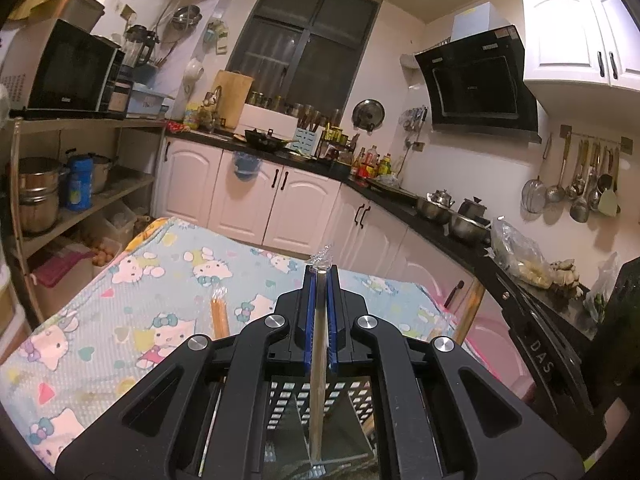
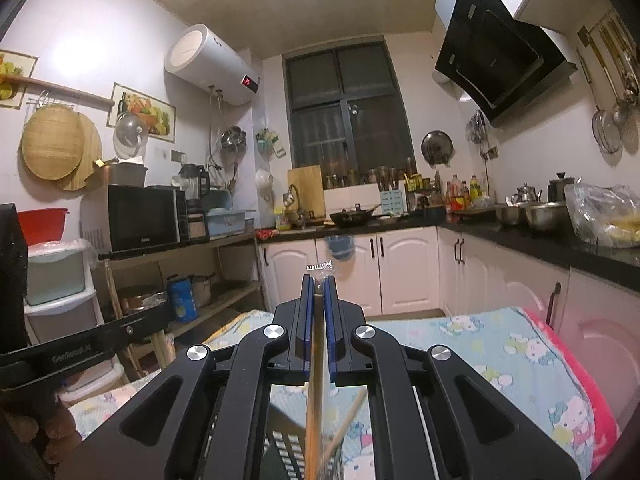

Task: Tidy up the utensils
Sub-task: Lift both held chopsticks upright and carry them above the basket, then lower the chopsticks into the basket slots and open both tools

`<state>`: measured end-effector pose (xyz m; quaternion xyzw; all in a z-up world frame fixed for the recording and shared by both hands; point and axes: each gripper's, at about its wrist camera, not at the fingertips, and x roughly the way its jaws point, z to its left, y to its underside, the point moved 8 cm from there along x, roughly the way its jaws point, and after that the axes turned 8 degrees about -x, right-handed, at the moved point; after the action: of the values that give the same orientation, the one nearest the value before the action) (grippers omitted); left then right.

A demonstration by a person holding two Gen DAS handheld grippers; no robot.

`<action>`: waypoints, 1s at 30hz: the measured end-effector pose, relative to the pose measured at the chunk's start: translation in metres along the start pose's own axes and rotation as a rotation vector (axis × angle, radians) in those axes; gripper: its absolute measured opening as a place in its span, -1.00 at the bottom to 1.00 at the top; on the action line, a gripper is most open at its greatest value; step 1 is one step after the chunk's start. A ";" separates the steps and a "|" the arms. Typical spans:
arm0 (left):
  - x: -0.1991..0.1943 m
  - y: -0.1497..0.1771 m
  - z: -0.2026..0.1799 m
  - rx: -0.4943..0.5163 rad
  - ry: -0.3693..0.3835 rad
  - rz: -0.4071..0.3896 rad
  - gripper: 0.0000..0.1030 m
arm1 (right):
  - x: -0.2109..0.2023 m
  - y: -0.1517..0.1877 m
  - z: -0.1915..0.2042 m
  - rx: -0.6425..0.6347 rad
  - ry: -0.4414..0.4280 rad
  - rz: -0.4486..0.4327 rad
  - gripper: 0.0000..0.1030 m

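Observation:
My left gripper [image 1: 321, 270] is shut on a pair of pale chopsticks [image 1: 318, 340] in a clear wrapper, whose crinkled end sticks out past the blue pads. The sticks run down into a black perforated utensil holder [image 1: 288, 400] just below the jaws. My right gripper [image 2: 319, 278] is shut on a second wrapped pair of chopsticks [image 2: 315, 364], also above the holder [image 2: 284, 448], where another stick [image 2: 348, 420] leans. A further wrapped pair of orange chopsticks [image 1: 220, 312] lies on the table to the left.
The table wears a light blue cartoon-cat cloth [image 1: 160, 280]. The right gripper's black body [image 1: 540, 344] crowds the right edge. White cabinets and a dark counter [image 1: 440, 232] with pots stand behind. Open shelves [image 1: 80, 200] with pots are at the left.

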<state>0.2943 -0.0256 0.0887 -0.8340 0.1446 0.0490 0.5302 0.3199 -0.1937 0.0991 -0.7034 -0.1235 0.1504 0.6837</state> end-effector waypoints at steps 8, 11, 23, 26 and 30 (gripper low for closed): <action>-0.002 0.011 0.007 0.002 -0.007 0.026 -0.98 | -0.024 0.013 0.005 -0.007 0.001 0.034 -0.88; -0.003 0.015 0.011 -0.002 -0.009 0.037 -0.98 | -0.032 0.016 0.008 -0.001 0.001 0.048 -0.88; -0.013 0.031 0.017 -0.008 -0.018 0.106 -0.91 | -0.056 0.031 0.001 0.076 -0.003 0.113 -0.84; -0.015 0.033 0.019 -0.010 -0.022 0.116 -0.88 | -0.061 0.033 0.002 0.079 -0.004 0.120 -0.82; -0.019 0.035 0.021 -0.014 -0.025 0.126 -0.80 | -0.068 0.035 0.003 0.088 -0.006 0.130 -0.73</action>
<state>0.2679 -0.0169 0.0531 -0.8262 0.1899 0.0938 0.5221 0.2551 -0.2182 0.0665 -0.6789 -0.0726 0.2019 0.7022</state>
